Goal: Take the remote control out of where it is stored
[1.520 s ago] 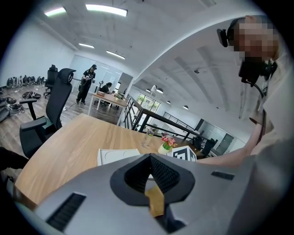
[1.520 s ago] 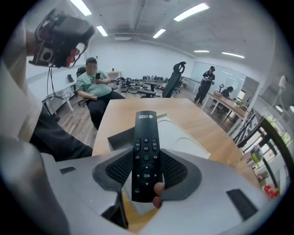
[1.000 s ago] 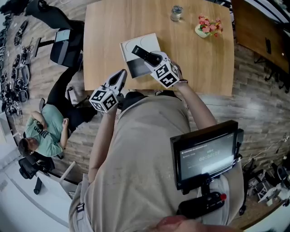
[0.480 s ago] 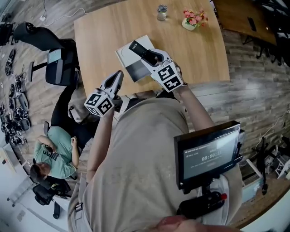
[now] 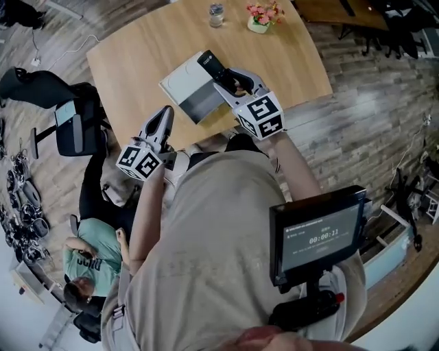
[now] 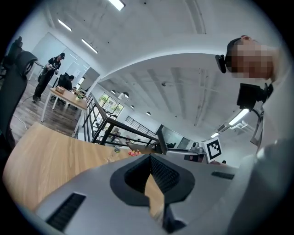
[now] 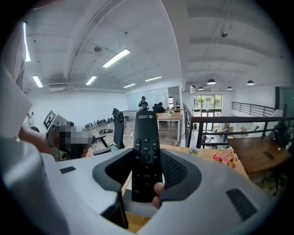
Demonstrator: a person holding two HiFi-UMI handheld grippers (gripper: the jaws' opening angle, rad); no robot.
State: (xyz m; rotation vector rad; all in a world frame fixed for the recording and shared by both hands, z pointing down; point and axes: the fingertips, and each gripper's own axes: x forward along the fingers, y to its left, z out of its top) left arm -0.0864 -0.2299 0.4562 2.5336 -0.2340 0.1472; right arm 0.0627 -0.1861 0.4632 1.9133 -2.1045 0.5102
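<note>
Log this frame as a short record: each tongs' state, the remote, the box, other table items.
Right tongs: shut on the remote control
Remote control: raised above the box, button side toward the right gripper view
Left tongs: shut, empty, by the table's near edge
Box: white and grey, on the table
Other: glass and flowers at the far edge

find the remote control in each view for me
Head view: remote control at upper centre, gripped in the right tongs, by the white box.
Left gripper view: not in it.
Right gripper view: remote control upright at centre.
Shared landmark: the pink flowers on the wooden table.
</note>
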